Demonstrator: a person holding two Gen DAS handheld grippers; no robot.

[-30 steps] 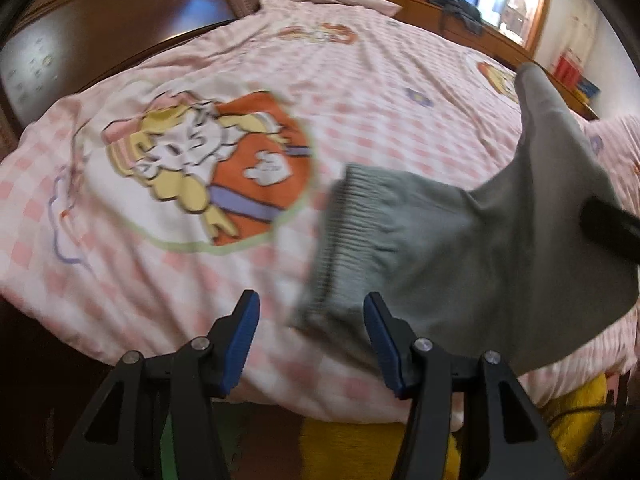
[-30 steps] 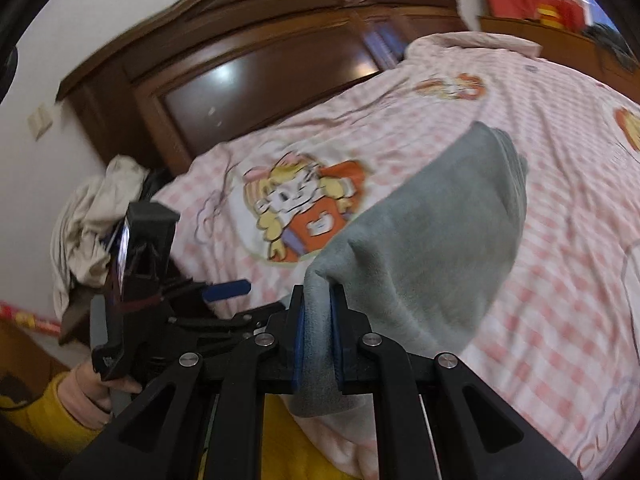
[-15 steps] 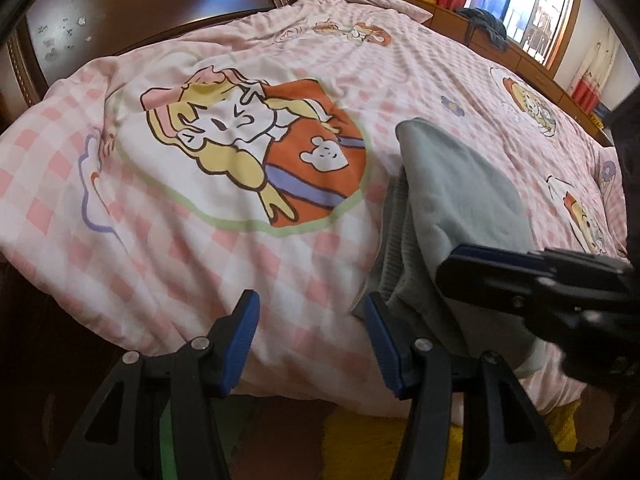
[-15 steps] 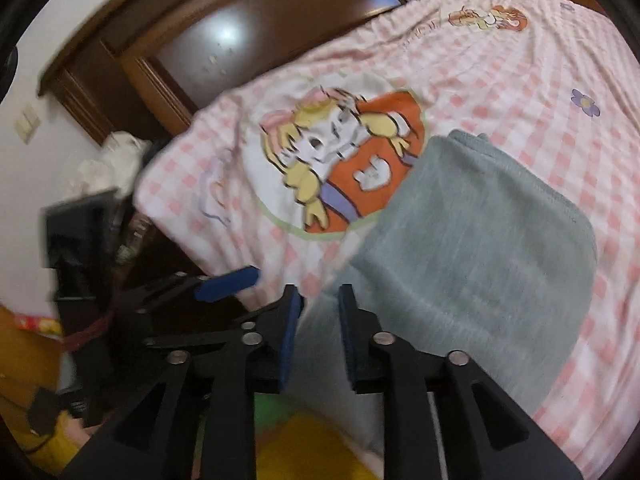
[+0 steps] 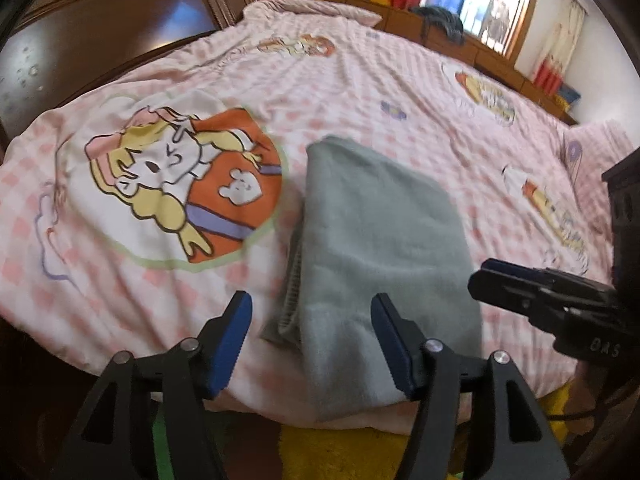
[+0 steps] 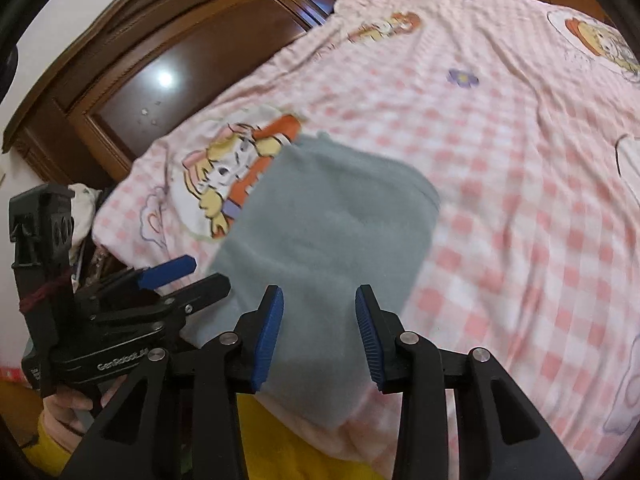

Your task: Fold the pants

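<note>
The grey pants (image 5: 380,240) lie folded in a rough rectangle on the pink checked bed cover (image 5: 420,92), near the bed's front edge, with the ribbed waistband showing at the left side. They also show in the right wrist view (image 6: 328,224). My left gripper (image 5: 312,332) is open and empty, just above the near end of the pants. My right gripper (image 6: 320,328) is open and empty over the same near end. Each gripper shows in the other's view, the right one (image 5: 540,296) and the left one (image 6: 160,280).
A dark wooden headboard (image 5: 100,40) runs along the left of the bed. A cartoon print (image 5: 180,176) lies left of the pants. A pillow (image 5: 312,8) sits at the far end. Yellow cloth (image 5: 340,452) shows below the bed edge. Loose clothes (image 6: 84,208) lie beside the bed.
My right gripper held the pants up, laid them down on the bed and opened. The pants went from hanging to lying folded flat. My left gripper stayed open.
</note>
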